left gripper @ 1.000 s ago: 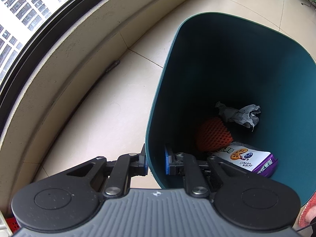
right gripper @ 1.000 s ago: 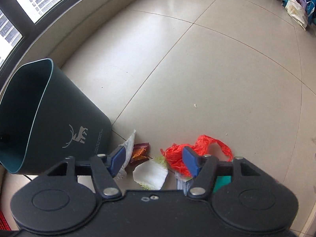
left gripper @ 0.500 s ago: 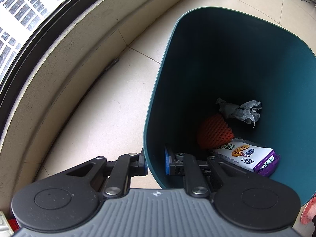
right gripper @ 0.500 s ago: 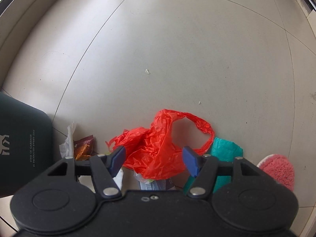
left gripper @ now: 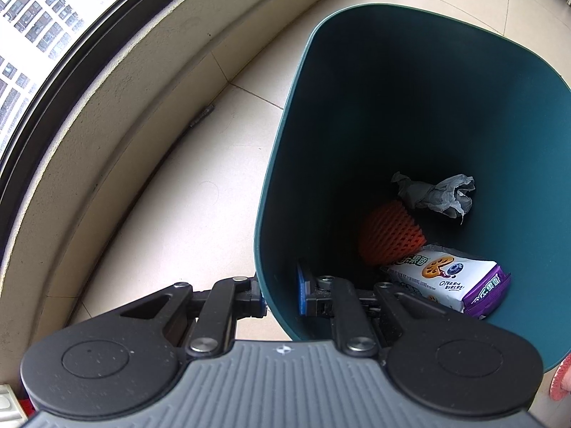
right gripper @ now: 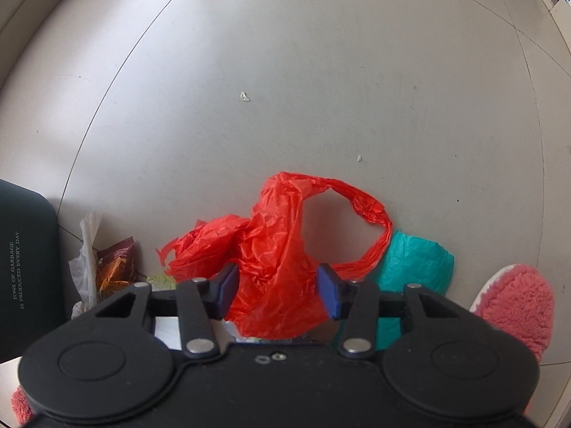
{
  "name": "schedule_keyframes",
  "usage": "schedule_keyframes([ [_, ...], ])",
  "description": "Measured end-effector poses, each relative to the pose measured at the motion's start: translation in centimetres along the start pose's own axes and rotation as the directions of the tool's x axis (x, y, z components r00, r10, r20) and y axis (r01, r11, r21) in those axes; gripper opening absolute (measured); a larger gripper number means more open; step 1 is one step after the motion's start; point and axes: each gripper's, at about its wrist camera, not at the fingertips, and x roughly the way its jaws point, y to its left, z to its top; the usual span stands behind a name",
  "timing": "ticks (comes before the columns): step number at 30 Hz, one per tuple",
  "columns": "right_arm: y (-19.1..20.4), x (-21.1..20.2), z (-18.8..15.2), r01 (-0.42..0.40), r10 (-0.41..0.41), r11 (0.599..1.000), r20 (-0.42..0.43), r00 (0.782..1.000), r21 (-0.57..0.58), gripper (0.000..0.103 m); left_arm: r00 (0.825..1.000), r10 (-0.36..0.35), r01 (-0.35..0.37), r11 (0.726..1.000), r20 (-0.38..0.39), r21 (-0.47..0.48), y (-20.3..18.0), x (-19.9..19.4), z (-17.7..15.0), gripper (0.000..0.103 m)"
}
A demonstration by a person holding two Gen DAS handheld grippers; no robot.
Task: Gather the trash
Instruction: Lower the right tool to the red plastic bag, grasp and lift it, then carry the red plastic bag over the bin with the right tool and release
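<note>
The left gripper [left gripper: 282, 294] clamped the near rim of the teal bin [left gripper: 446, 107], one finger outside the wall and the other inside, with the bin tilted so its mouth faced the camera. Three pieces of trash lay at the bottom: a crumpled grey tissue [left gripper: 437, 194], an orange foam net [left gripper: 389, 232] below it, and a white-and-purple snack pack [left gripper: 449, 280] touching the net. Beige floor tiles [left gripper: 171, 221] ran beside the bin to a curved sill [left gripper: 117, 82] under a window [left gripper: 32, 21].

The right gripper [right gripper: 276, 287] hung wide open just above a red plastic bag [right gripper: 278, 249] on the grey floor [right gripper: 285, 71], its blue fingers [right gripper: 226, 285] on either side of the bag's crumpled body; whether they touched it could not be told. One bag handle looped out to the right, over the edge of a teal bag [right gripper: 414, 267] lying just beside it. A pink fuzzy slipper [right gripper: 514, 306] sat at far right. To the left of the red bag lay a brown wrapper [right gripper: 116, 264], against a strip of white plastic [right gripper: 87, 249], with a pale green scrap [right gripper: 160, 280] near the gripper's left finger. The bin's dark outer wall [right gripper: 25, 267], printed with white lettering, stood at the left edge, next to the white plastic. Two tiny white specks [right gripper: 244, 97] dotted the floor farther out.
</note>
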Motion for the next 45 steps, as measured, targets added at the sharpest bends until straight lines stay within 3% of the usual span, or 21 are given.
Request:
schedule_keyframes([
  [1,0.0,-0.1,0.0,0.000,0.000,1.000,0.003,1.000,-0.001,0.040,1.000,0.000,0.000,1.000,0.000,0.000,0.0,0.0,0.0,0.014],
  [5,0.1,-0.9,-0.2,-0.002,0.002,1.000,0.014,1.000,-0.022,0.020,1.000,0.001,-0.001,1.000,0.000,-0.001,0.2,0.0,-0.1,0.014],
  [10,0.6,-2.4,-0.4,0.007,-0.005,0.998,0.037,0.999,-0.068,0.010,1.000,0.003,-0.003,1.000,0.000,-0.001,0.2,0.0,-0.2,0.014],
  [17,1.1,-6.1,-0.1,0.009,0.002,0.993,0.093,0.996,-0.117,0.007,1.000,0.000,0.000,1.000,0.000,-0.003,0.4,0.0,-0.3,0.014],
  [29,3.9,-15.2,-0.9,-0.067,0.112,0.968,0.176,0.978,-0.241,0.007,1.000,-0.002,0.002,1.000,0.000,-0.003,0.4,0.0,-0.4,0.014],
  [38,8.3,-23.8,-1.9,-0.082,0.209,0.929,0.330,0.920,-0.360,0.006,1.000,-0.006,0.006,1.000,-0.002,-0.004,0.5,0.0,-0.4,0.014],
  [45,11.7,-28.9,-1.7,-0.154,0.327,0.893,0.373,0.868,-0.423,0.005,1.000,-0.013,0.013,1.000,-0.003,-0.007,0.4,-0.2,-0.3,0.014],
])
